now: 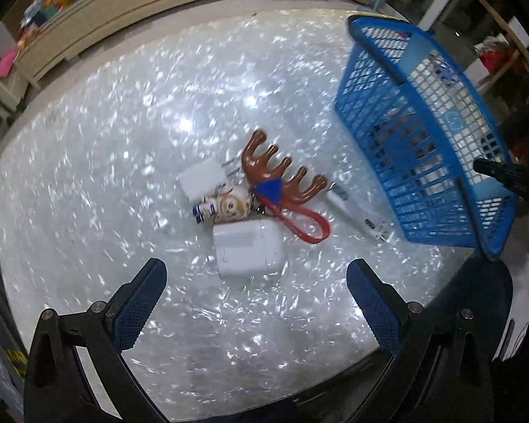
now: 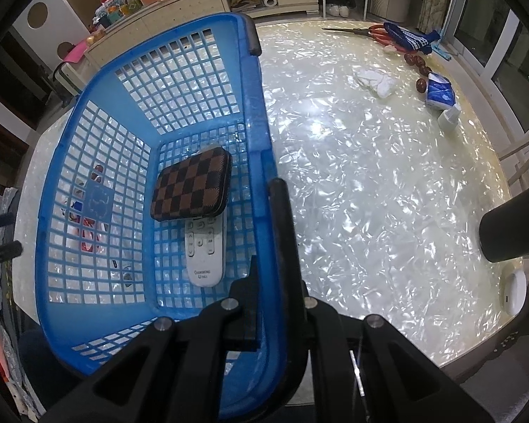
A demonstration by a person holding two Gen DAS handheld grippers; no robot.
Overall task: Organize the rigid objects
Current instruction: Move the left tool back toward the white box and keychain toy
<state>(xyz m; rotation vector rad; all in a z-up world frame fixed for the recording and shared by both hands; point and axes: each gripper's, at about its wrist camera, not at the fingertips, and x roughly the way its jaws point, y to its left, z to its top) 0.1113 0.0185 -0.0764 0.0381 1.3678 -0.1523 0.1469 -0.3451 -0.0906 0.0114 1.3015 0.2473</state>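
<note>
My left gripper (image 1: 255,303) is open and empty, just short of a white charger block (image 1: 248,248) on the shiny table. Behind the block lie a small astronaut figure (image 1: 222,206), a brown antler comb (image 1: 280,172), a red strap with a blue tip (image 1: 296,220), a white adapter (image 1: 202,179) and a white thermometer (image 1: 356,216). My right gripper (image 2: 269,246) is shut on the near rim of the blue basket (image 2: 261,134), which looks tilted in the left wrist view (image 1: 423,134). Inside lie a checkered case (image 2: 192,183) on a white remote (image 2: 204,253).
The right wrist view shows scissors with red handles (image 2: 363,30), a blue sock (image 2: 409,37), a crumpled white tissue (image 2: 375,81), brown beads (image 2: 421,68), a blue tissue pack (image 2: 441,91), a black cylinder (image 2: 511,222) and a white round device (image 2: 513,290) near the table edge.
</note>
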